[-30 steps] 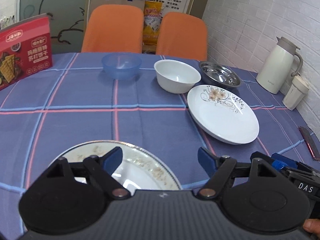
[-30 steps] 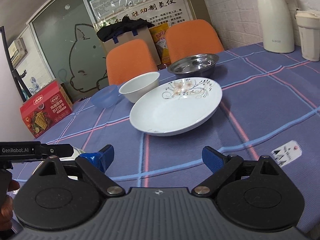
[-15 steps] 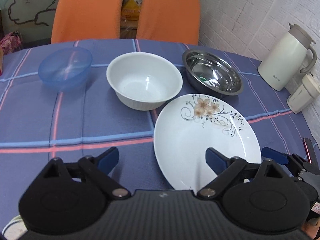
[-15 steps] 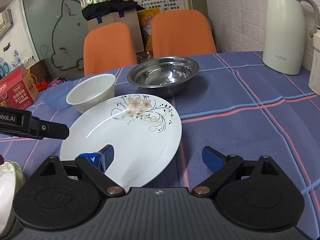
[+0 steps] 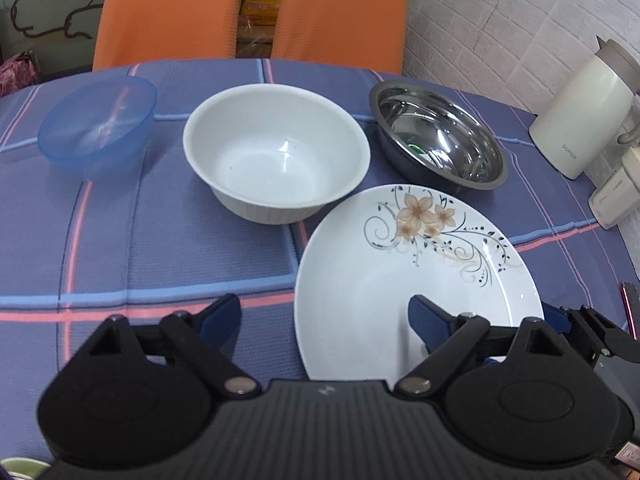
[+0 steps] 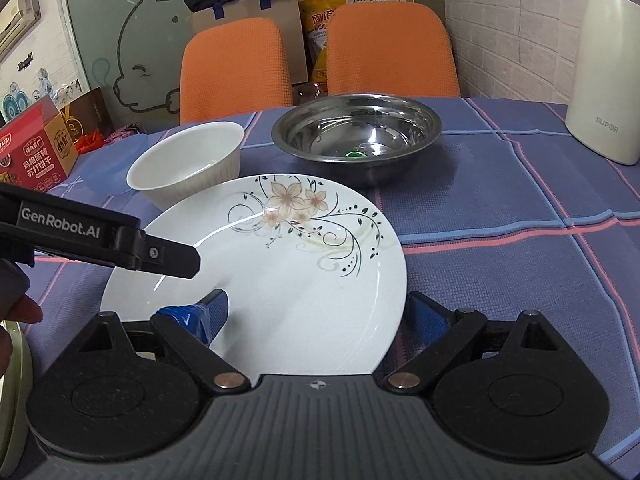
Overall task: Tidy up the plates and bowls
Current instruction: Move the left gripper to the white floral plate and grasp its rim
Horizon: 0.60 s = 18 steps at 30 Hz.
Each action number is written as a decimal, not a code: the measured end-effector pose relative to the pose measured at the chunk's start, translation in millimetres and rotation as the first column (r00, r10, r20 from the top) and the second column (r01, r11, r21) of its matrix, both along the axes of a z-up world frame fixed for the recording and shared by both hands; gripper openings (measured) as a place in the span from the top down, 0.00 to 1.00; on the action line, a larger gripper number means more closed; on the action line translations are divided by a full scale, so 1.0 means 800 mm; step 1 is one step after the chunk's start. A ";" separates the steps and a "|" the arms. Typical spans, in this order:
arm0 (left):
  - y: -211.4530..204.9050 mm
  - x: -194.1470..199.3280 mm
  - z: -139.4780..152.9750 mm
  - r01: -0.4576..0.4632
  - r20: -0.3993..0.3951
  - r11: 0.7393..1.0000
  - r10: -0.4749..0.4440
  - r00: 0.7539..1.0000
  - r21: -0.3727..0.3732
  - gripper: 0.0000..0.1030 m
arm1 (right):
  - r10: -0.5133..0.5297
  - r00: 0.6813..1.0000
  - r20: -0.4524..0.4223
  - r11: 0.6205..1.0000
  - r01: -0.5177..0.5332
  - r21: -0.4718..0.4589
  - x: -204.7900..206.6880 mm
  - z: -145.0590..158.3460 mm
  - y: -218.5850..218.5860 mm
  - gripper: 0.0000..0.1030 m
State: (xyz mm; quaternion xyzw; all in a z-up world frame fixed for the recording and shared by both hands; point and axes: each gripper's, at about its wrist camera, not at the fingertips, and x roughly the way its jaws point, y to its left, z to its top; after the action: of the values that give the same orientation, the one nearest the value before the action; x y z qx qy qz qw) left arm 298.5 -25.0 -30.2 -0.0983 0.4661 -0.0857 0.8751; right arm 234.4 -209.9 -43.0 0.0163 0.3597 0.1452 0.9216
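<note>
Two grippers are hovering over the near rim of the flowered plate (image 6: 288, 264), which is lying on the checked tablecloth (image 5: 168, 240) in front of the white bowl (image 5: 276, 152) and steel bowl (image 5: 438, 140). A blue bowl (image 5: 98, 124) is sitting left of them with bare cloth in front of it. The left gripper (image 5: 324, 320) is straddling the plate's left edge; its jaws, standing wide and pressing on nothing, have just been closing a little. The right gripper (image 6: 316, 312) is standing wide open, straddling the plate's right edge, holding nothing.

Glossy ceramic plate (image 5: 400, 280), shiny metal bowl (image 5: 438, 138), translucent plastic bowl (image 5: 96, 128), woven tablecloth (image 5: 160, 240).
</note>
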 end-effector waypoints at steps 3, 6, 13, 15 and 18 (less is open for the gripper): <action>-0.005 0.000 0.000 -0.001 0.014 1.000 0.001 1.000 0.022 0.17 | 0.018 1.000 0.007 1.000 -0.018 -0.011 -0.002 -0.001 0.008 0.20; -0.008 0.000 -0.001 -0.002 0.021 0.999 0.001 1.000 0.038 0.19 | 0.009 1.000 0.012 1.000 -0.008 -0.018 -0.002 -0.001 0.013 0.18; -0.021 -0.011 -0.004 0.013 0.057 0.992 -0.021 0.998 0.128 0.32 | 0.029 0.999 0.040 0.999 -0.027 -0.043 -0.006 -0.005 0.013 0.18; -0.022 -0.012 -0.004 0.011 0.067 0.991 -0.020 0.998 0.132 0.34 | 0.023 0.998 0.051 0.999 -0.022 -0.034 -0.010 -0.006 0.009 0.18; -0.026 -0.014 -0.001 0.039 0.076 0.993 -0.048 0.996 0.115 0.57 | 0.009 0.999 0.048 0.999 -0.008 -0.036 -0.007 -0.005 0.013 0.18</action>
State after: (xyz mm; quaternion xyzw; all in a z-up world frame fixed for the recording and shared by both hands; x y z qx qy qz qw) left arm 287.3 -46.1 -30.7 -0.0350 0.4374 -0.0818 0.8948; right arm 228.4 -199.5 -46.9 -0.0052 0.3401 0.1430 0.9294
